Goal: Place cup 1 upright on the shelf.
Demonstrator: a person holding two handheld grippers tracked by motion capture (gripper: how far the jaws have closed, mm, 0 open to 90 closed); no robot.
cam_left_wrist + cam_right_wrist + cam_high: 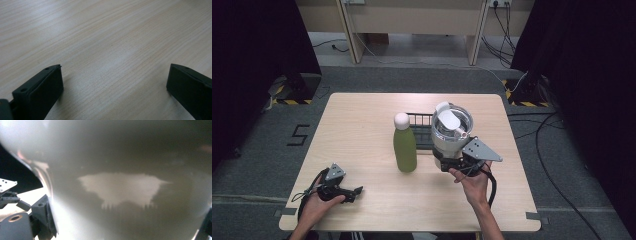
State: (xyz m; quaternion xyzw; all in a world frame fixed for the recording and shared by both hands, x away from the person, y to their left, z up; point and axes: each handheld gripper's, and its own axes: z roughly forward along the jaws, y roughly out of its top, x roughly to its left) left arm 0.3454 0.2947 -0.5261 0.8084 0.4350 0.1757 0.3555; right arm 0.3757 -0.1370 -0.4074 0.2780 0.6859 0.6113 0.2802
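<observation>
- Pale wooden worktop (pixel 362 125), rectangular, light grain; carries everything listed below. Risk: the tumbler stands over its far-right part, so a slip would drop it onto the wood or against the rack.
- Black wire rack (pixel 421 127), low and open-sided, on the worktop behind the two vessels; what it holds cannot be made out. Risk: the tumbler's base could catch its rim if swung across too low.
- White metal tumbler (pixel 447 137) with a clear lid and white flip tab; right of the bottle, in front of the rack, its base gripped. Its glossy wall (pixel 120 170) presses close to the right gripper view's camera. Contents hidden. Risk: a low grip on a smooth, tall body lets it tilt or slide out; any liquid inside could escape at the lid.
- Olive-green bottle (pixel 405 149), slim, with a round white cap; upright at mid-worktop, just beside the tumbler. Closed, contents unseen. Risk: a sideways swing would knock it over.
- Right tongs (pixel 457 162), black, clenched on the tumbler's lower wall, held by the right hand (pixel 473 185).
- Left tongs (pixel 354 191), black, spread wide over bare wood, nothing between them; resting at the near-left edge in the left hand (pixel 319 202).
</observation>
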